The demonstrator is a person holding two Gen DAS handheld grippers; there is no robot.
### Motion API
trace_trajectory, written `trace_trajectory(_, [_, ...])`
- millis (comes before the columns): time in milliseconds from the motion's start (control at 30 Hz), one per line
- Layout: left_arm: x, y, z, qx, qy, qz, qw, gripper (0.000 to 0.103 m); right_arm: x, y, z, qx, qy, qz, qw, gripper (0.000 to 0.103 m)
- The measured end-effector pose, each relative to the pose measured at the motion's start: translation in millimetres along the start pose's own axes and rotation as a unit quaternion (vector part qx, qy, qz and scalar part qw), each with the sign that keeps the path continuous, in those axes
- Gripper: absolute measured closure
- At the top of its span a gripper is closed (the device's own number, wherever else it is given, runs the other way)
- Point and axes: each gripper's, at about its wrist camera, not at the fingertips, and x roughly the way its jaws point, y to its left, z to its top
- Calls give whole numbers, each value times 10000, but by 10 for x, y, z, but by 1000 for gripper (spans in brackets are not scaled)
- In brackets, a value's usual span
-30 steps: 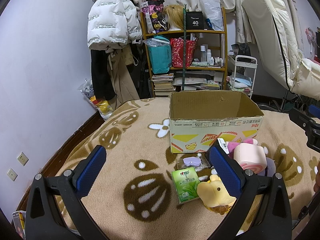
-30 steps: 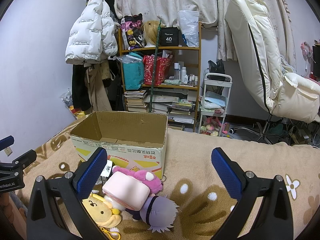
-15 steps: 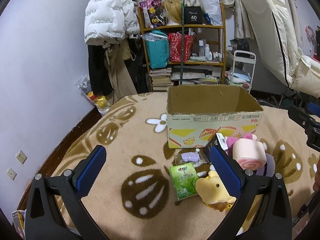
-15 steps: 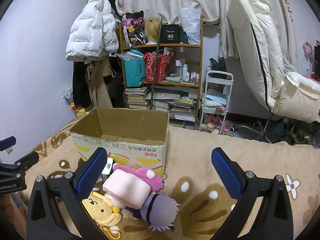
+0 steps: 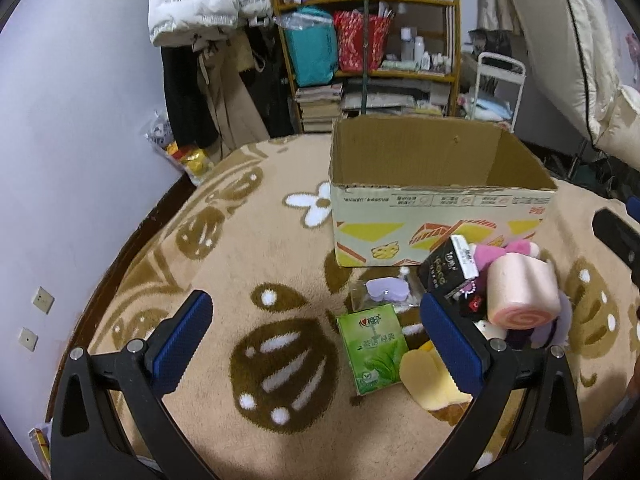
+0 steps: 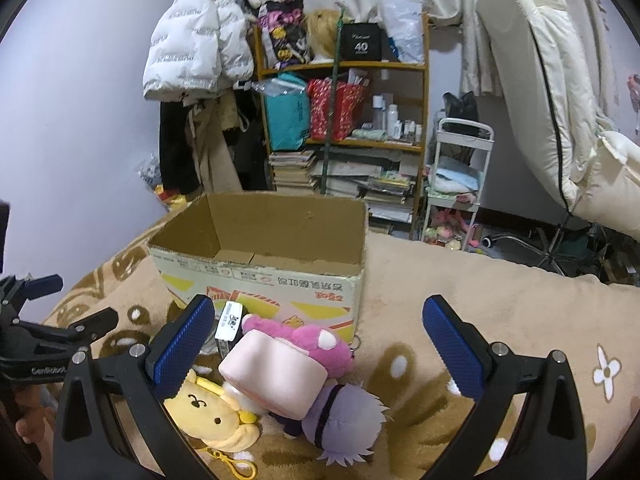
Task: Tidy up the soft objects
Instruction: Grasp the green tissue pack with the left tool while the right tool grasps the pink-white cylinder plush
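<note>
- We saw the left gripper [image 5: 316, 328] with jaws spread wide, holding nothing, hovering above the tan patterned blanket [image 5: 248, 264].
- We saw the right gripper [image 6: 318, 332] also spread wide and empty, its blue pads either side of the toy pile.
- The cardboard box [image 5: 436, 196] stood open on the blanket, nothing soft visible inside from the right wrist view; its floor flaps showed bare.
- The soft things lay in a heap just in front of the box, none in it.
- We noted a pink roll-cake cushion [image 6: 276, 372] on top of the heap, resting on a magenta plush [image 6: 308, 338] and a purple-haired plush doll [image 6: 344, 424].
- A yellow bear plush [image 6: 208, 416] lay beside the cushion, close to the right gripper's left finger; keychain clip at its lower end.
- A green tissue pack [image 5: 374, 348] lay flat on the blanket, touching the yellow bear in the left view.
- A small lilac item in clear wrap [image 5: 386, 292] sat between the tissue pack and the box.
- A black carton with white label [image 5: 450, 270] leaned tilted against the heap, near the box front.
- Behind the bed we logged a wooden shelf [image 6: 344, 120], a white puffer jacket [image 6: 196, 36] hanging left of it, and a cream recliner chair [image 6: 552, 92] on the right.
- A bit of a hand [image 6: 30, 428] showed at the left edge of the right wrist view, under the other gripper's frame.
</note>
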Motion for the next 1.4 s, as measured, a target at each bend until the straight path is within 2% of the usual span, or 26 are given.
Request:
trace_trajectory(400, [583, -8, 92, -306, 976, -204, 9945, 1, 415, 136, -92, -220, 764, 244, 9965, 0])
trace_trajectory(600, [757, -98, 63, -212, 1269, -301, 9912, 1, 633, 182, -240, -298, 1224, 291, 9916, 0])
trace_trajectory(767, [882, -147, -3, -159, 1541, -230, 9877, 1, 721, 243, -298, -505, 1365, 266, 9890, 0])
trace_trajectory(1067, [1066, -151, -91, -337, 2034, -490, 9773, 1, 865, 246, -333, -509, 1570, 515, 9849, 0])
trace_trajectory(1167, [1125, -152, -110, -366, 2140, -538, 9747, 9, 892, 246, -345, -500, 1622, 574, 9838, 0])
trace_trajectory(1300, [1202, -125, -137, -587, 2323, -782, 9677, 20, 914, 254, -359, -469, 1702, 685, 9819, 2])
trace_trajectory(1400, [1254, -88, -155, -675, 2389, -941, 9641, 30, 914, 267, -365, -464, 1739, 780, 9806, 11])
